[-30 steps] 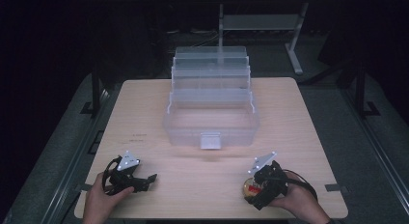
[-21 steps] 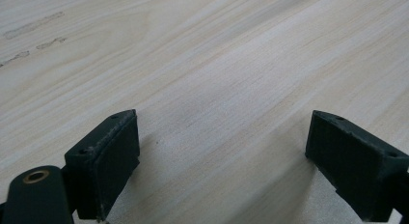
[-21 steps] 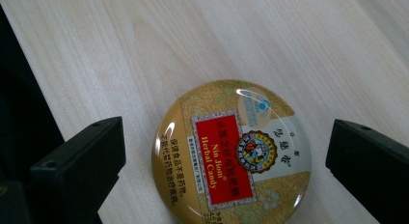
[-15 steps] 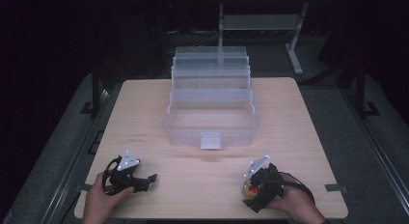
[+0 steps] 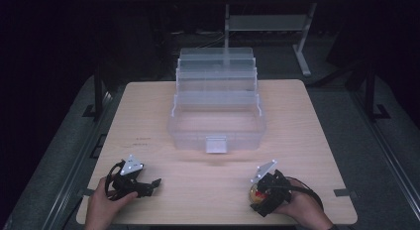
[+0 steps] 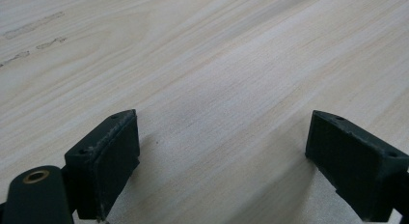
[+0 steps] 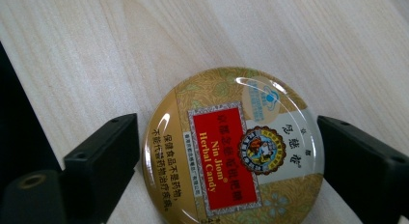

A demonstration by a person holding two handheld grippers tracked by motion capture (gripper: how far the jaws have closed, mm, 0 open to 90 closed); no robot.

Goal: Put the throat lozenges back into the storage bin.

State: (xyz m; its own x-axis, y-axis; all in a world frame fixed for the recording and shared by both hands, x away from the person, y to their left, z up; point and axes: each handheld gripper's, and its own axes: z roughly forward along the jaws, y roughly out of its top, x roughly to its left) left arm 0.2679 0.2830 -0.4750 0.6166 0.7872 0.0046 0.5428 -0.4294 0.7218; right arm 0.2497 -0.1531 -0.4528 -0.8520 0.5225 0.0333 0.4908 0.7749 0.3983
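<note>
While the room around stays dark, the pale wooden table (image 5: 148,116) carries a clear tiered organizer (image 5: 217,111). Near its front right edge, a round gold candy tin (image 7: 234,149) with a red label lies flat, the right gripper (image 5: 262,194) just closing on it; the left gripper (image 5: 148,186) gapes empty.

High view overlooks the table (image 5: 148,101) — claw views hover close, sharing its wood.

In the right gripper view, the candy tin (image 7: 231,147) runs off the bottom edge, so we lose its lower rim, and we honestly can't tell if the pads actually touch its sides. From the high view the tin (image 5: 255,193) is mostly buried under the right gripper (image 5: 265,193). The person's forearms get chopped by the bottom edge there too.
</note>
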